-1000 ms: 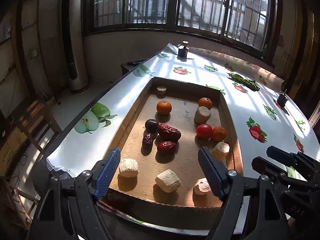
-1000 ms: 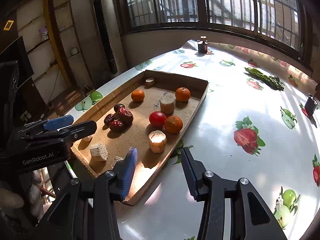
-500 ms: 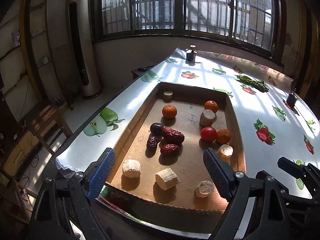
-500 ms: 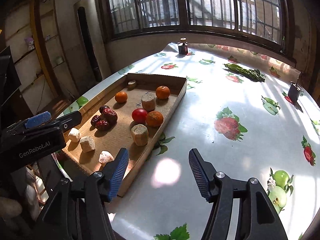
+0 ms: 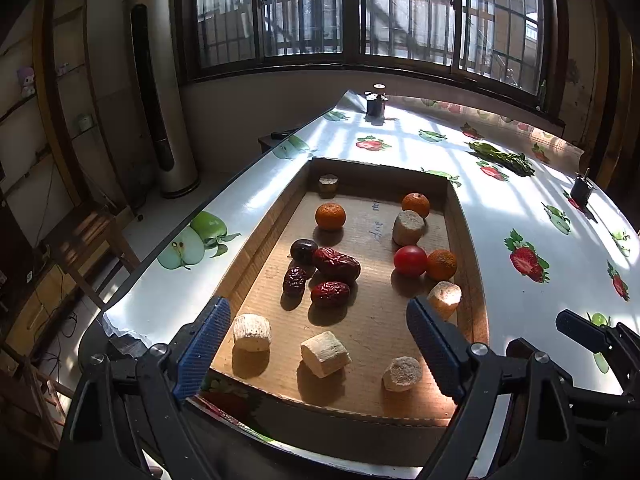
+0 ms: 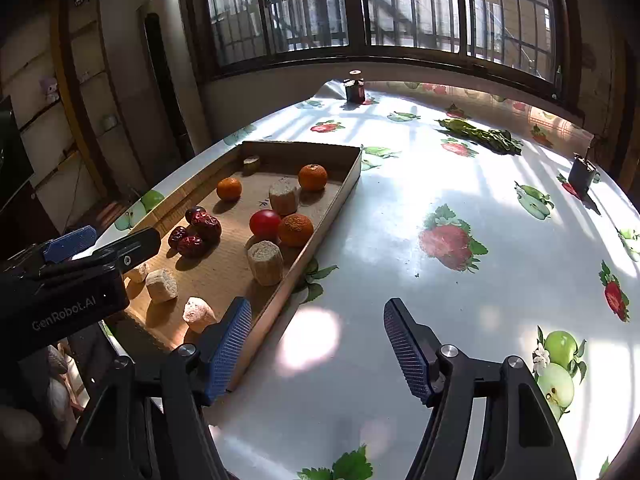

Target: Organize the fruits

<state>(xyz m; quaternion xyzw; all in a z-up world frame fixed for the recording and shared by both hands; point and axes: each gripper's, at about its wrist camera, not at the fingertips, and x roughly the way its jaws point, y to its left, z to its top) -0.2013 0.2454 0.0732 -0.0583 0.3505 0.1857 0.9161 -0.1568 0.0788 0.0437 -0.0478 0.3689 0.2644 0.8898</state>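
table [image 6: 400, 248] with fruit-print cloth is seen ahead of both sets of jaws; more of it is shown now than a second ago, both grippers having been drawn back and raised.

tray [image 5: 466, 240], cardboard, is framed ahead of the left jaws; from the right wrist it lies ahead and to the left of the jaws, its near corner just behind the left finger. a second ago that corner sat between the right jaws; bare cloth is seen there now.

left gripper [image 5: 318, 344]: jaws spread wide, nothing held. right gripper [image 6: 318, 344]: jaws spread wide, nothing held, over cloth.

fruit, all inside the tray, places unchanged across the last second:
- pale chunks [image 5: 326, 354]: three nearest the left jaws, one by the right wall, one mid-right, one at the far wall.
- oranges [image 5: 330, 216]: three, scattered far and right.
- dates [image 5: 336, 264]: four bunched ahead of the left finger, touching or nearly so.
- tomato [image 5: 410, 260]: touching an orange.

judgement: only the dates are grouped; oranges and chunks are mixed. whether sorting is ahead or the work has been left so cannot be settled from the retreat alone.
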